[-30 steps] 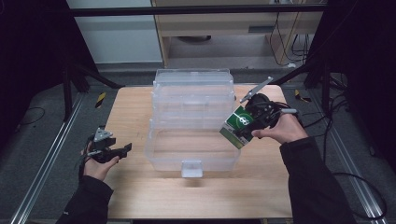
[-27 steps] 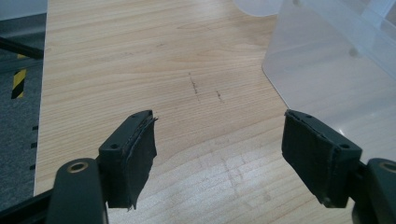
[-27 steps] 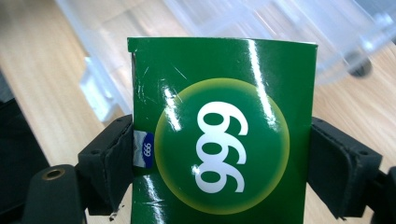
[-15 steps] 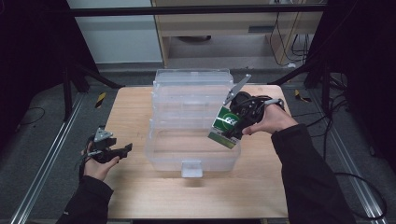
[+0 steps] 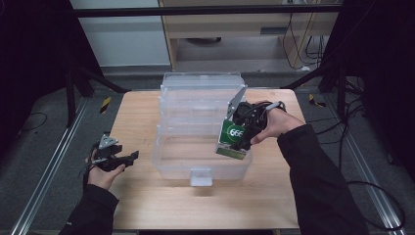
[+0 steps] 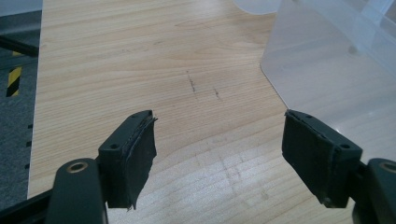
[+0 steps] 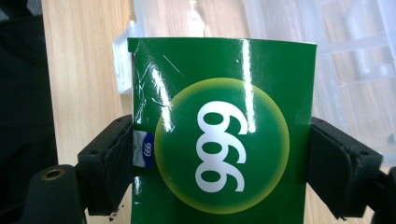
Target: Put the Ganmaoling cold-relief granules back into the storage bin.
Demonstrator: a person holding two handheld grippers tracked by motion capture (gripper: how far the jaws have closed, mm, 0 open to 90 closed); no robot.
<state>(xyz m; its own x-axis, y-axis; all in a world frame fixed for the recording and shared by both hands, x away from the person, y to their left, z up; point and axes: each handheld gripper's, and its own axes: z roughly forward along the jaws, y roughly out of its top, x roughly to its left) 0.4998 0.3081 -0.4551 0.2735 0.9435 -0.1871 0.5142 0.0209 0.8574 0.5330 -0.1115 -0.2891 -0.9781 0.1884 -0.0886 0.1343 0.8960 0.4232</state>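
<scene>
Wooden table [image 5: 147, 117]: light, pale-grained top, rectangular, standing on grey floor [image 5: 44, 142] between metal rails. Faint dark scuff marks [image 6: 203, 86] on surface near left edge. Resting directly on top: clear plastic storage box [image 5: 200, 161], open, centred, front latch tab facing near edge. Hinged clear lid [image 5: 203, 90] folded back toward far edge. Box wall translucent; wood grain visible through it. Remaining tabletop bare wood on all sides of box.
</scene>
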